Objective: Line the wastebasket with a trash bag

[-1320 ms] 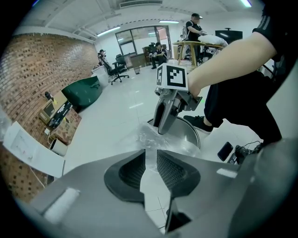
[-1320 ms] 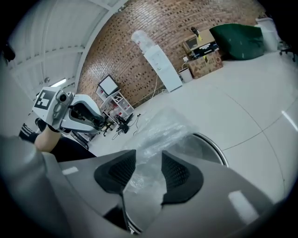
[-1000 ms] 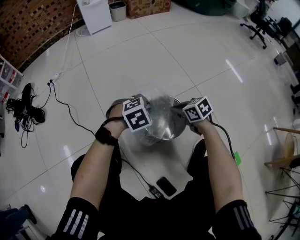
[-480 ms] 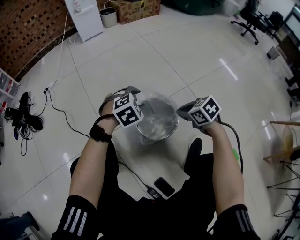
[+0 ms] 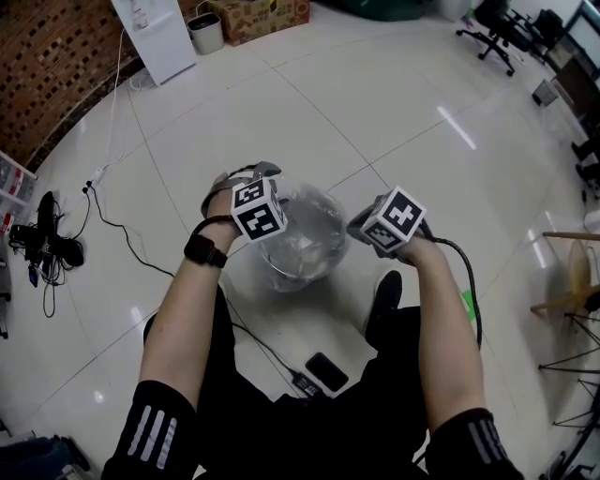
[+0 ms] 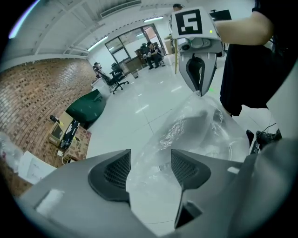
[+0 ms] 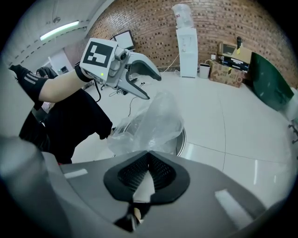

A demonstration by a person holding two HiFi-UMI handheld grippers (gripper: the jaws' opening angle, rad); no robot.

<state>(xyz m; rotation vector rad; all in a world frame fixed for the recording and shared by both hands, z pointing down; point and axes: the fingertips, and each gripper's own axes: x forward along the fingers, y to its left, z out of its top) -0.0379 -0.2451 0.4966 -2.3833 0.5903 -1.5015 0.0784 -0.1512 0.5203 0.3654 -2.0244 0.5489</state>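
A shiny metal wastebasket (image 5: 298, 251) stands on the white tile floor with a clear trash bag (image 5: 314, 217) bunched over its mouth. My left gripper (image 6: 150, 163) is at the basket's left rim, its marker cube (image 5: 258, 208) showing from above. Its jaws have just been opening and now stand open; bag film (image 6: 186, 128) lies loosely between them, untouched by the pads. My right gripper (image 7: 148, 160) is at the right rim and is shut on a pinch of the bag (image 7: 153, 118), which rises from its jaws toward the basket rim (image 7: 182, 139).
My legs and a shoe (image 5: 382, 302) are right behind the basket. A phone (image 5: 328, 372) and a black cable (image 5: 141, 225) lie on the floor nearby. A water dispenser (image 5: 150, 37), a small bin (image 5: 204, 33) and a cardboard box (image 5: 253, 17) stand far back.
The left gripper's jaws have opened and let go of the bag film. The right gripper has drawn its pinch of bag outward to the right, away from the basket's middle.
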